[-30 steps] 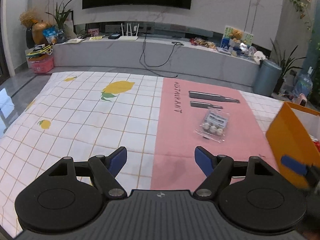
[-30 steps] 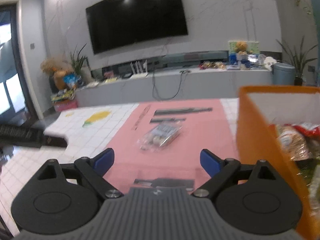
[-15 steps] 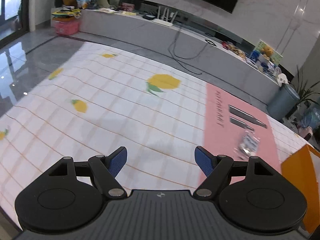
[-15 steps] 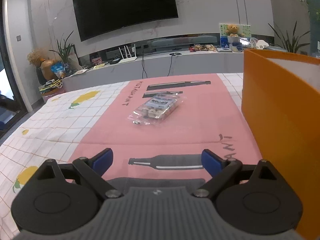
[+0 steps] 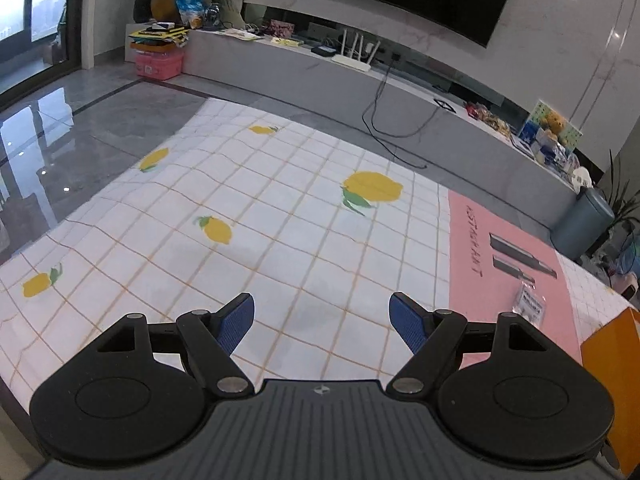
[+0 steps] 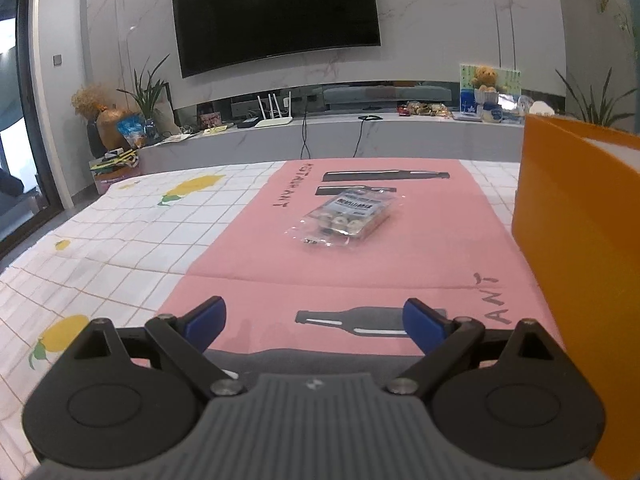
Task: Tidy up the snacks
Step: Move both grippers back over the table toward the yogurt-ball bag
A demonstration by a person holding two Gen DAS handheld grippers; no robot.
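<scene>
A clear snack packet [image 6: 344, 218] with small round sweets lies on the pink part of the tablecloth [image 6: 420, 248], ahead of my right gripper [image 6: 314, 318], which is open and empty, low over the cloth. An orange box [image 6: 580, 240] stands at the right of that gripper; its inside is hidden. In the left wrist view my left gripper [image 5: 322, 320] is open and empty over the white lemon-print cloth [image 5: 240, 208]. The packet [image 5: 530, 304] lies far to its right and the orange box corner [image 5: 610, 364] shows at the right edge.
The table's far edge faces a long grey TV bench [image 6: 360, 136] with routers, cables and toys. A grey bin [image 5: 582, 222] and plants stand beyond the table's right corner. Glossy floor [image 5: 80, 120] lies to the left.
My left gripper has swung left, away from the packet and box, now over the lemon-print cloth. My right gripper has dropped lower, facing the packet. Both stay open.
</scene>
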